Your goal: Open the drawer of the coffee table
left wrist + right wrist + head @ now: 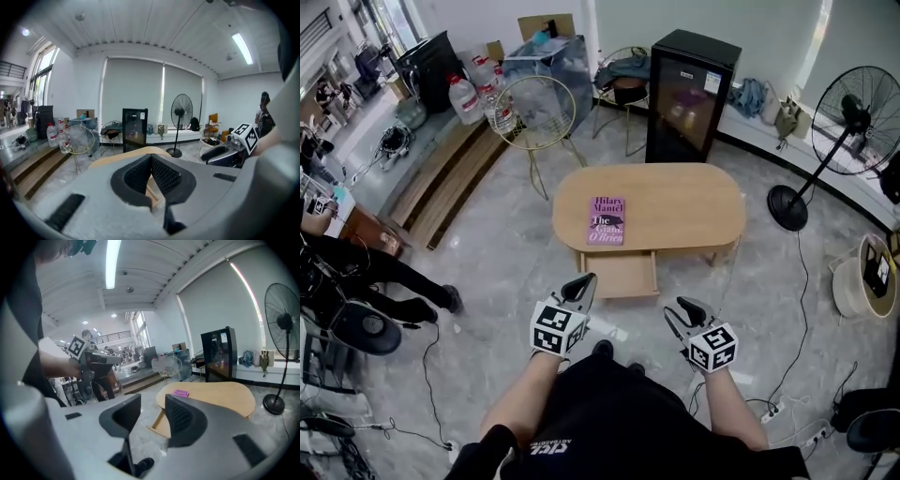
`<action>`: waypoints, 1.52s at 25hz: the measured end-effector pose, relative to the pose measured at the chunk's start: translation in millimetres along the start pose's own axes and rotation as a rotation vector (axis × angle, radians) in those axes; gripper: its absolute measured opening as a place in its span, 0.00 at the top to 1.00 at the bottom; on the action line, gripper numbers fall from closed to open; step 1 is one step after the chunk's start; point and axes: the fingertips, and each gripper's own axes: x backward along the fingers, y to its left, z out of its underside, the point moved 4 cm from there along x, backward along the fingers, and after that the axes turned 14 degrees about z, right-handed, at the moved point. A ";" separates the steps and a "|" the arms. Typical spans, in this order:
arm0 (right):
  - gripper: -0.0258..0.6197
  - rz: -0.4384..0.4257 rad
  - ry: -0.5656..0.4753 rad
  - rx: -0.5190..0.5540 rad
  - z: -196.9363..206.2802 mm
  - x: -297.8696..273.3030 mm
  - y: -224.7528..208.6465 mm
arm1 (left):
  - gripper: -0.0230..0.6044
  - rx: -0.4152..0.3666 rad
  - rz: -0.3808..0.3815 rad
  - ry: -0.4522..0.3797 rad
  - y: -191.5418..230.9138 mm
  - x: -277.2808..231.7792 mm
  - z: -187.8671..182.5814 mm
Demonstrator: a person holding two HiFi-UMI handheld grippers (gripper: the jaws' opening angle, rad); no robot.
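Both claws hang close to the person's body at the near edge of the scene, well apart from the furniture: the left gripper is clenched shut on nothing, its pads meeting, while the right gripper has its jaws parted with only floor and table edge showing through the gap. Farther out stands the oval wooden coffee table, and from its near side, toward the left, the drawer juts out over the floor, plainly pulled open and looking empty inside. On the tabletop just beyond the drawer lies a purple book. Judging by this, the opening step looks finished, and neither claw touches the drawer. Any further move (say, drawing it out more fully) would call for lowering a claw forward to the drawer's near lip; the right one is readier, since the left would first need to spread its jaws.
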 end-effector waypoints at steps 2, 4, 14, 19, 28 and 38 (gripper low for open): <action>0.70 0.016 -0.005 0.039 -8.8 -5.7 2.4 | 0.95 0.017 0.002 -0.030 4.9 6.9 -8.7; 0.70 0.023 -0.018 0.058 -21.8 -12.7 3.3 | 0.95 0.021 -0.020 -0.052 16.1 10.8 -18.2; 0.83 0.030 -0.155 0.122 -123.3 -67.7 21.1 | 0.95 0.029 -0.053 -0.152 90.0 27.4 -47.2; 0.87 -0.003 -0.129 0.150 -133.1 -99.0 50.4 | 0.95 0.007 -0.050 -0.144 121.6 35.3 -55.8; 0.91 -0.063 -0.044 0.186 -110.8 -118.1 40.1 | 0.95 0.125 -0.090 -0.166 136.9 -8.7 -49.2; 0.95 -0.128 -0.199 0.220 -175.5 -114.6 -90.1 | 0.95 0.116 -0.191 -0.181 98.9 -108.5 -109.3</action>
